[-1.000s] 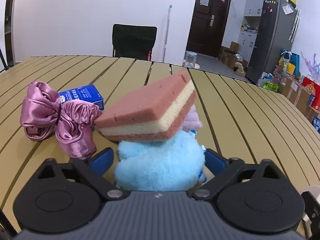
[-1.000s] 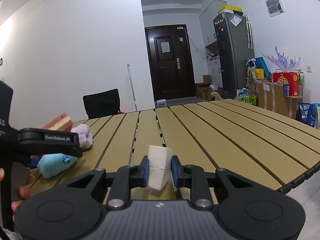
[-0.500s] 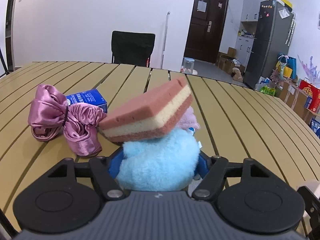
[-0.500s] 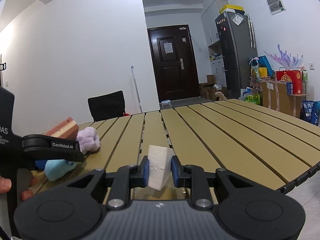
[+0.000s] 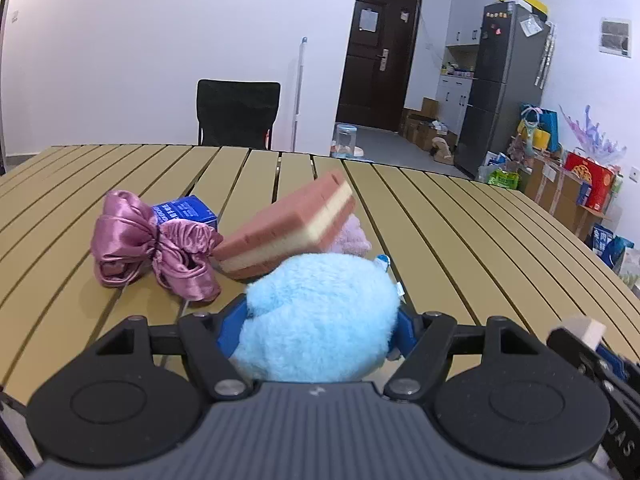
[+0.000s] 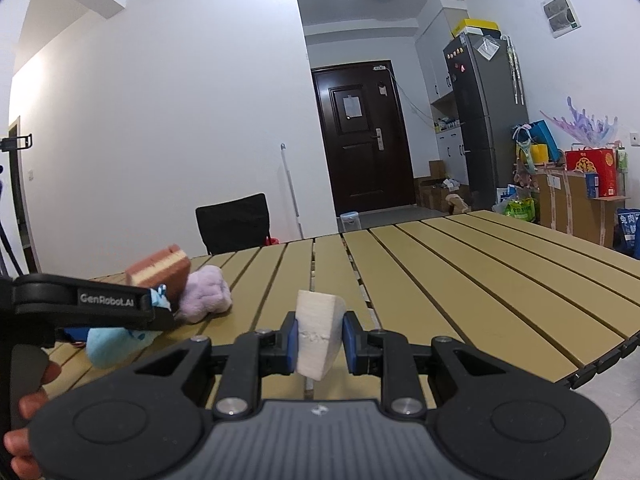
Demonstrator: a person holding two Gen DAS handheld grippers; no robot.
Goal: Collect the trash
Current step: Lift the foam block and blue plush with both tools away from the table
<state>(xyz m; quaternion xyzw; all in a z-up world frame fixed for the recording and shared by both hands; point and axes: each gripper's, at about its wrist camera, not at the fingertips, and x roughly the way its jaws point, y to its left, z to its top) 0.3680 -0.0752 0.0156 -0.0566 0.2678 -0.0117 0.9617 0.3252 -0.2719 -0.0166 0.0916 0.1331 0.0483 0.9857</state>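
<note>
Since a second ago, squeezed tighter: left gripper [image 5: 318, 330] pinching fluffy blue plush [image 5: 318, 316], sponge [image 5: 286, 230] at twelve o'clock. Right gripper [image 6: 319, 338] clamped on white foam chunk [image 6: 318, 334].

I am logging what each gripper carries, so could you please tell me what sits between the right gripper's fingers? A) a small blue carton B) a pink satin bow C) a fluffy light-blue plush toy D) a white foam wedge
D: the right gripper is shut on the white foam wedge, its blue pads pressing both sides.
</note>
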